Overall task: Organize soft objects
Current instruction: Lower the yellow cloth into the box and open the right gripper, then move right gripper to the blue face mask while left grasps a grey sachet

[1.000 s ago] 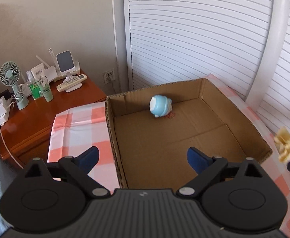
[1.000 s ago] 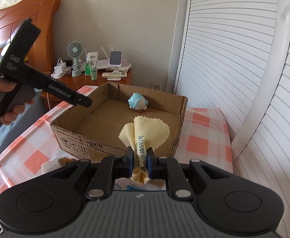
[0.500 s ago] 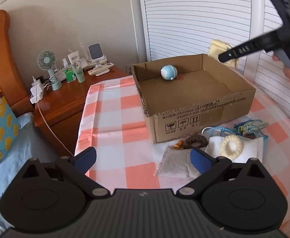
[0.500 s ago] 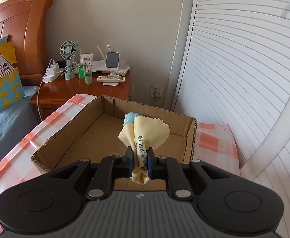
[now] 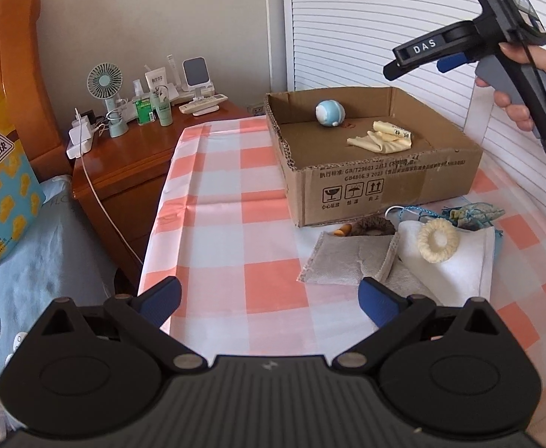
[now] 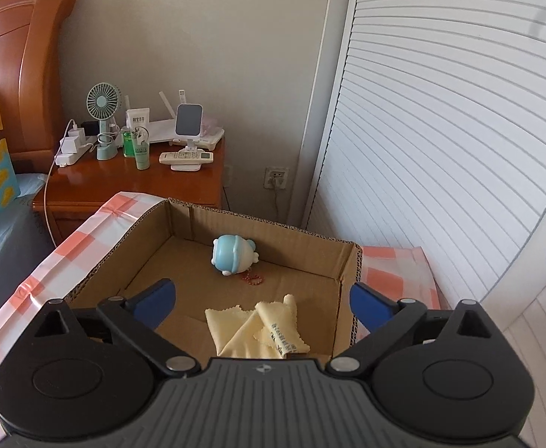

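A cardboard box [image 5: 381, 183] stands on the checked tablecloth; it also shows in the right wrist view [image 6: 149, 220]. Inside lie a blue plush toy [image 5: 329, 112] [image 6: 233, 255] and a yellow cloth [image 5: 383, 138] [image 6: 258, 330]. My right gripper [image 6: 261, 302] is open and empty above the cloth; it also shows high over the box in the left wrist view [image 5: 422, 61]. My left gripper [image 5: 269, 298] is open and empty above the table in front of the box. Before the box lie a grey pouch [image 5: 347, 263], a cream ring [image 5: 439, 240], a white cloth [image 5: 459, 265], a brown ring [image 5: 372, 227] and blue string items [image 5: 471, 212].
A wooden nightstand [image 5: 131, 160] [image 6: 131, 183] at the left carries a fan [image 5: 105, 93], bottles, a remote and chargers. A bed with a yellow snack bag [image 5: 0, 194] lies further left. White slatted doors [image 6: 441, 149] stand behind and to the right of the box.
My right gripper opened and let the yellow cloth drop into the box. My left gripper drew back from over the box to the table in front of it.
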`<state>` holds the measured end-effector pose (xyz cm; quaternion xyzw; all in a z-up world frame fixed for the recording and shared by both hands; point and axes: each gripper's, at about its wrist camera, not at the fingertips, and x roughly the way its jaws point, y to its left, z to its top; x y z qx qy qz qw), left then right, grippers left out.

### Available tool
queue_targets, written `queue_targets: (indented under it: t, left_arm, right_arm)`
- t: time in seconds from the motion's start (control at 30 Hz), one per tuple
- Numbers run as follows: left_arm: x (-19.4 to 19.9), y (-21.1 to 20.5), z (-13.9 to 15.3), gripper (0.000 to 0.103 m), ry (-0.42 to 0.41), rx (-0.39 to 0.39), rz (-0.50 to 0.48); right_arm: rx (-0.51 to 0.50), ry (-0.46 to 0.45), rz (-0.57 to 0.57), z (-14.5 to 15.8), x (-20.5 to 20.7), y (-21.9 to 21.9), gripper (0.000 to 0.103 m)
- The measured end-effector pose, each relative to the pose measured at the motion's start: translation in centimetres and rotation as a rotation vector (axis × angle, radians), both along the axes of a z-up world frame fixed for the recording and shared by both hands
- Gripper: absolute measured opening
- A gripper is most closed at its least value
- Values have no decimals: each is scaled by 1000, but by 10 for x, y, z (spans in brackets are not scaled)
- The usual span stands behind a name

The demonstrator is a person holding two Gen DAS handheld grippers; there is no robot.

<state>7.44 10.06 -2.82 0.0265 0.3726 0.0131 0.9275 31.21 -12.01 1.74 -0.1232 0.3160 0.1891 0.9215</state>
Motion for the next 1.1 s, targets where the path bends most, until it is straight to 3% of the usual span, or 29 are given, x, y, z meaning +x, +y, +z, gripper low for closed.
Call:
queue_targets:
  t: [0.27, 0.63, 0.9, 1.1]
  left_arm:
    - [-9, -6, 3, 101, -15, -12, -11]
    - [-21, -17, -1, 101, -4, -9, -37]
    - [-20, -23, -10, 101, 29, -7, -52]
    - [-14, -26, -18, 101, 60, -2, -60]
  right_arm:
    - [-23, 24, -25, -4, -46, -17, 103]
    - [-54, 56, -101, -44, -109, -49, 103]
    - [0, 143, -205, -81, -127, -75, 103]
    - [29, 194, -242, -99, -118, -80, 103]
